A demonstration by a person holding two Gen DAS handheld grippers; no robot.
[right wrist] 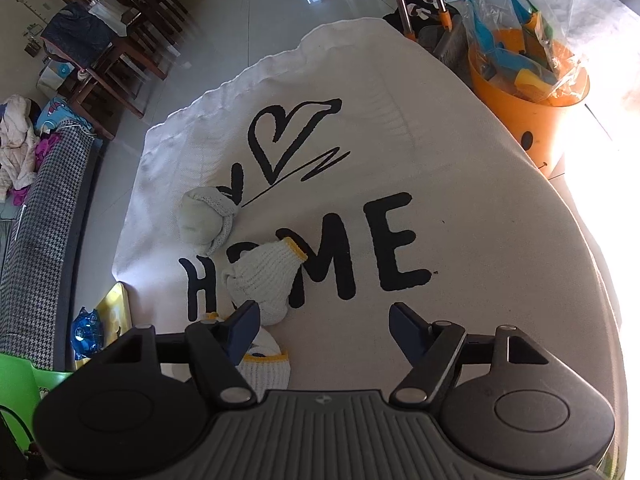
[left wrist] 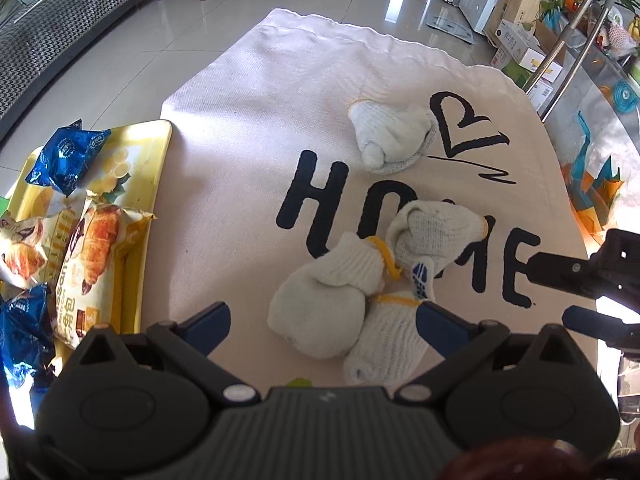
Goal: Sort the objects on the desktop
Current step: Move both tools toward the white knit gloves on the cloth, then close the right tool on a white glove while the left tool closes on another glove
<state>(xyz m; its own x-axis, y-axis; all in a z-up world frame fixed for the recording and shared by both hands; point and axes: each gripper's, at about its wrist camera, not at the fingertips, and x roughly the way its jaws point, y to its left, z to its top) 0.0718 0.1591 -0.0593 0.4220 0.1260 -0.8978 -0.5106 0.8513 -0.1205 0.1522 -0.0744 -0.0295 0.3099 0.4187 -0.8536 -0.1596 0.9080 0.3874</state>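
Four rolled glove bundles (left wrist: 384,140) lie on my desk (left wrist: 240,120), three bunched at lower centre, both claws (left wrist: 322,318) (right wrist: 324,326) wide, empty.

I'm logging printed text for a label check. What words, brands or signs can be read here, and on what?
"HOME", with a drawn heart above it: on the white cloth covering the table.
Croissant packet on the yellow tray: printed lettering, too distorted to read.
Blue wrappers: round emblems, too small.
Boxes on the floor: print too small.
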